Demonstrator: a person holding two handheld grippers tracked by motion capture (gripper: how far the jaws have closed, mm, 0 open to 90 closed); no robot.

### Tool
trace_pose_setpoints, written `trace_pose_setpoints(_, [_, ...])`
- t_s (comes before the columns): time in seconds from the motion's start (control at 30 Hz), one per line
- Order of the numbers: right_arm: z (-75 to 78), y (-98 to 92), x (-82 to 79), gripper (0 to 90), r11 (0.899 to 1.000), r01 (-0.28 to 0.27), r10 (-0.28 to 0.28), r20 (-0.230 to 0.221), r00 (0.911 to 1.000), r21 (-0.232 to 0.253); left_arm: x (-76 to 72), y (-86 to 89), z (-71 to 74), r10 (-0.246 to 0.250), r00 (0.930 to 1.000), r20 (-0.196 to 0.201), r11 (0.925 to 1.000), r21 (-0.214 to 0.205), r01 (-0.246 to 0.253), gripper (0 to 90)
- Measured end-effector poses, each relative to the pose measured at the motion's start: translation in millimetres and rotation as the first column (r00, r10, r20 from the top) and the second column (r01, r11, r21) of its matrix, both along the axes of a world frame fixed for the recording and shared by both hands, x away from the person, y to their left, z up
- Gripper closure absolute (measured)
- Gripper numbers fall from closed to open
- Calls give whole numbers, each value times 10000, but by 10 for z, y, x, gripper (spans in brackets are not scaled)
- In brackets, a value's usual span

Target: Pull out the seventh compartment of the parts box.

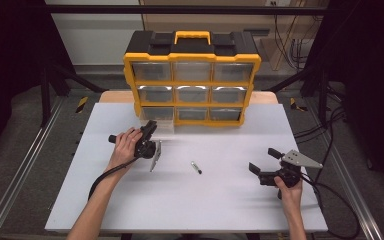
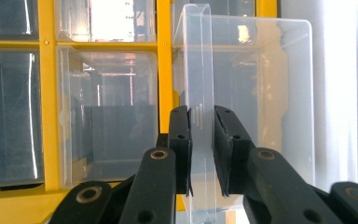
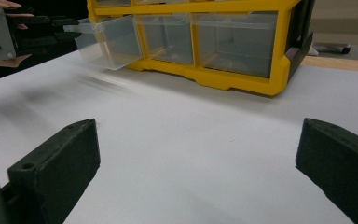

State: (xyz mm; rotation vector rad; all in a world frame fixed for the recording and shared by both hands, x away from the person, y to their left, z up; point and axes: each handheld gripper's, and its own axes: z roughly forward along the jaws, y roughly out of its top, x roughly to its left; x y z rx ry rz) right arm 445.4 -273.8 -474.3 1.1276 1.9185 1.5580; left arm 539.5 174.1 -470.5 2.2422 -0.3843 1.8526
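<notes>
The left gripper (image 2: 201, 154) has its black, matte jaws clamped on the thin front lip of a clear plastic drawer (image 2: 261, 93), which sticks partway out of the bottom-left slot of a yellow and black organizer (image 1: 192, 80) standing at the far edge of the white table (image 1: 220, 200). The drawer is a smooth, see-through box with rounded corners. The organizer's other slots hold similar clear drawers. The right gripper (image 1: 265, 160) hovers over the table's near right side, its blocky jaws wide apart and gripping nothing. A small, slim metal piece (image 1: 196, 167) lies on the tabletop between the two grippers.
</notes>
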Motion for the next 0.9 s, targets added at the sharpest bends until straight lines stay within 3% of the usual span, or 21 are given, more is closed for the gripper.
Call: trace_pose_setpoints(0.9, [-3, 6, 0, 4, 10000, -2, 2, -16, 10000, 12, -107, 47, -13, -207, 9996, -178, 9998, 32, 207, 766])
